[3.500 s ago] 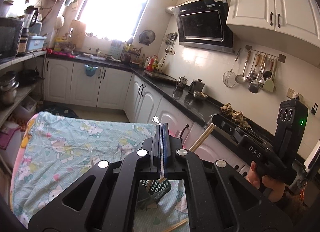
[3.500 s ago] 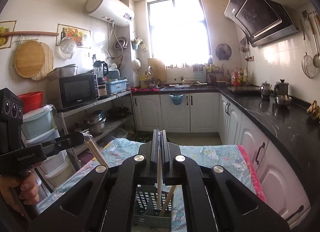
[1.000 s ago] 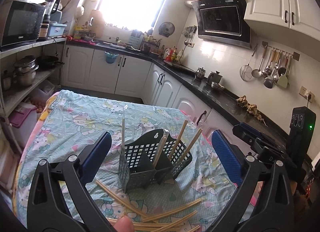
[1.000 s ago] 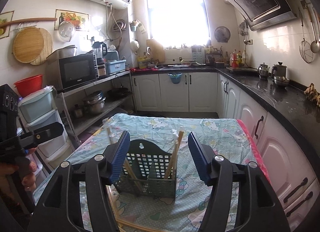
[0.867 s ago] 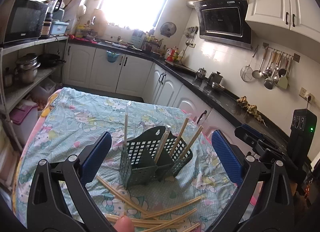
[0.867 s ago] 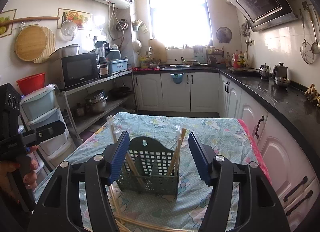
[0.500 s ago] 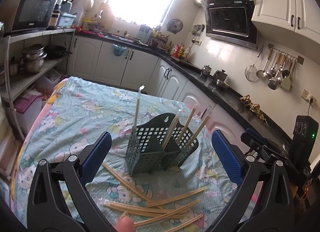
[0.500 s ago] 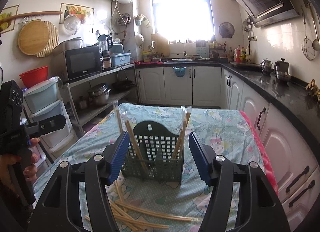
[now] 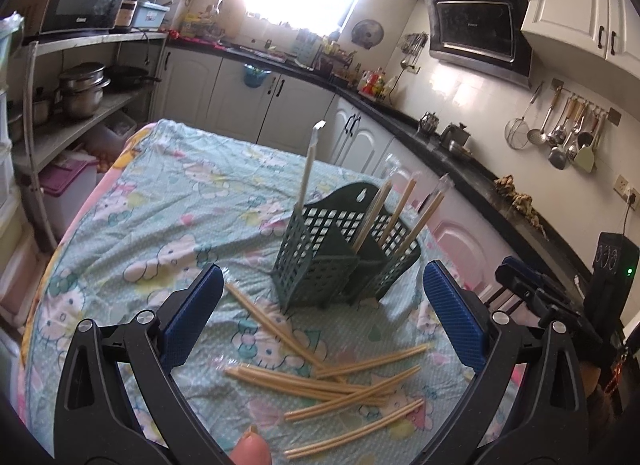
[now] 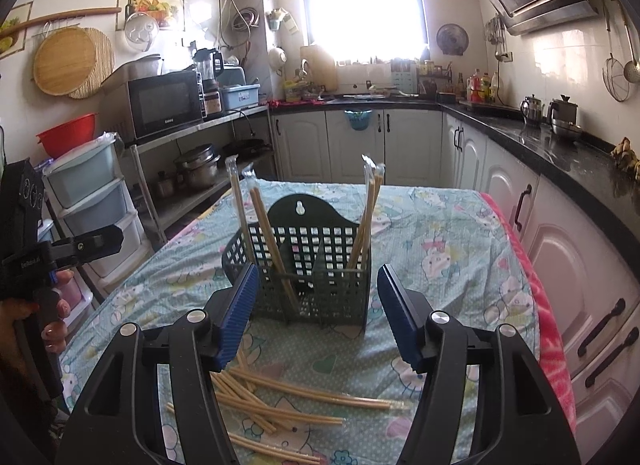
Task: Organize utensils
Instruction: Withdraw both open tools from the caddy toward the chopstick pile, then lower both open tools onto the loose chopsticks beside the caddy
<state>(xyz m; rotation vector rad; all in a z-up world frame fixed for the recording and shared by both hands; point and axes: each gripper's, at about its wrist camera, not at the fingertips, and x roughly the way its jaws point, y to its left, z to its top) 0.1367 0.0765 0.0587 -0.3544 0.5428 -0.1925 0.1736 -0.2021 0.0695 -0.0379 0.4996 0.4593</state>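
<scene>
A kitchen worktop (image 9: 152, 201) covered in a pale cartoon-print cloth is carrying a dark green slotted utensil basket (image 9: 320, 265) at the centre of both views. Several wrapped chopsticks (image 9: 308, 169) are standing upright or leaning in its compartments.

At 9 o'clock in the left wrist view, the left hand-held gripper (image 9: 320, 317) is hovering with its blue pads spread wide and nothing between them. A pile of loose chopsticks (image 9: 320, 381) is lying crossed on the cloth at 6 o'clock, just in front of the basket. A fingertip is showing at the bottom edge.

At 3 o'clock, the right hand-held gripper (image 10: 316, 313) is likewise released and empty, its jaws framing the basket from the near side.

Risks, as a judgement: the loose sticks are overlapping, so a pinch is likely to catch two at once or flick a neighbour away. The thin sticks are lying flat on soft cloth, which may bunch between the pads. The light basket may tip if a leaning stick gets knocked.

Open cloth is lying at 9 and 12 o'clock. The worktop's right edge is dropping off near 3 o'clock, close to the white cabinets (image 10: 560, 249).
</scene>
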